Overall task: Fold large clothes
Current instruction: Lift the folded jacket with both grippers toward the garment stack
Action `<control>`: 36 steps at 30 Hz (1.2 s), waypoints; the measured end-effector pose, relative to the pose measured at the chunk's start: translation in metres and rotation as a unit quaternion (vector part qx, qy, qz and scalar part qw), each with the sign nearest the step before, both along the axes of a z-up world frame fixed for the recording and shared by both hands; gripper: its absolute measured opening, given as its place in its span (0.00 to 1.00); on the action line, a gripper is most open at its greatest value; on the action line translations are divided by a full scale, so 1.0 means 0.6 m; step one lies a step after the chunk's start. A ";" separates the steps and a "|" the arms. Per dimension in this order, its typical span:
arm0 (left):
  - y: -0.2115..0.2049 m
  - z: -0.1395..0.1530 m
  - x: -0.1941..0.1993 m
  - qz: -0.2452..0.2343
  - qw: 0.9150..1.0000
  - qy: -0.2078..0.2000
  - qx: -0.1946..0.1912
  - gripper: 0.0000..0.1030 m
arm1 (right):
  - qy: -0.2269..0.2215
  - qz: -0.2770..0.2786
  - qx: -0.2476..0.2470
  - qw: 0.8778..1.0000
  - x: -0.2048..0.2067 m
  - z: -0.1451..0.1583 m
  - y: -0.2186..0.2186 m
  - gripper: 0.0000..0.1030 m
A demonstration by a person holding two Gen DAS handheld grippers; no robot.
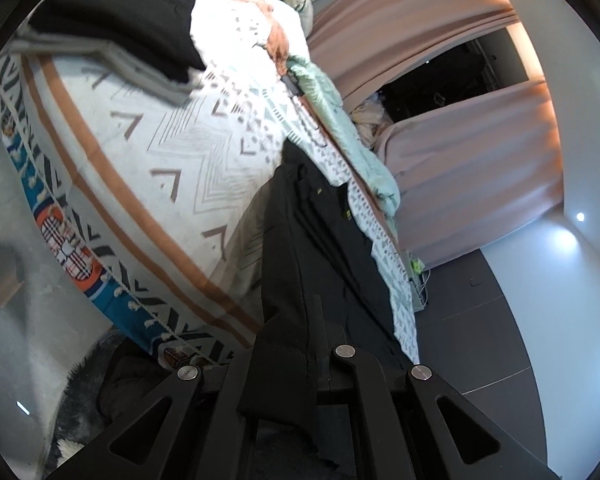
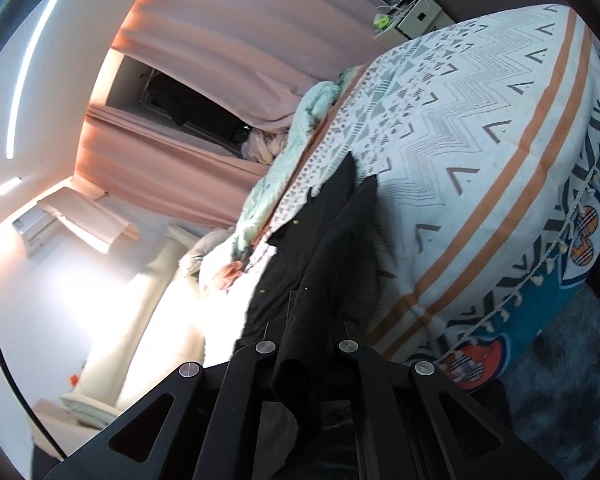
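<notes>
A large black garment (image 1: 320,240) hangs stretched from both grippers and trails onto the patterned bedspread (image 1: 140,152). My left gripper (image 1: 300,344) is shut on one edge of it; the cloth bunches between the jaws and hides the fingertips. In the right wrist view my right gripper (image 2: 306,320) is shut on another edge of the same black garment (image 2: 332,232), which runs forward over the bedspread (image 2: 480,120). Both views are tilted sideways.
A stack of folded dark and grey clothes (image 1: 132,32) lies on the bed's far end. A mint blanket (image 1: 340,128) runs along the bed's edge by pink curtains (image 1: 460,160). A small nightstand (image 2: 408,16) stands by the bed. A dark rug (image 1: 80,400) lies on the floor.
</notes>
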State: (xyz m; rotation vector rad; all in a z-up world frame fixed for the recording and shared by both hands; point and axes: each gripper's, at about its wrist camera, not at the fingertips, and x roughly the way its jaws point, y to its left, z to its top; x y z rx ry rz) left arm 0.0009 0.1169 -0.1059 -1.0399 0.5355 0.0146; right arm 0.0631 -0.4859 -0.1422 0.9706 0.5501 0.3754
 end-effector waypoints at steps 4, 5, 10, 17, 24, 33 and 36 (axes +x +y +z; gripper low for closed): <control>0.000 0.050 -0.019 0.008 1.000 -0.020 0.011 0.02 | -0.018 0.005 0.008 1.000 -0.014 0.041 0.001 0.04; 0.001 0.061 -0.024 0.010 1.000 -0.025 0.011 0.02 | -0.025 0.006 0.010 1.000 -0.019 0.055 0.000 0.04; 0.006 0.123 -0.053 0.022 0.998 -0.050 0.010 0.02 | -0.049 0.004 0.019 0.999 -0.042 0.111 -0.001 0.04; 0.012 0.183 -0.088 0.037 0.998 -0.060 -0.001 0.02 | -0.079 0.009 0.025 0.997 -0.073 0.176 0.008 0.04; 0.013 0.218 -0.085 0.039 0.996 -0.078 -0.010 0.02 | -0.096 0.003 0.033 0.995 -0.078 0.206 0.009 0.04; 0.024 0.227 -0.013 0.041 0.996 -0.075 -0.003 0.02 | -0.091 0.003 0.034 0.995 -0.012 0.209 0.010 0.04; 0.029 0.230 0.017 0.045 0.996 -0.076 -0.002 0.02 | -0.089 0.003 0.035 0.995 0.019 0.211 0.014 0.04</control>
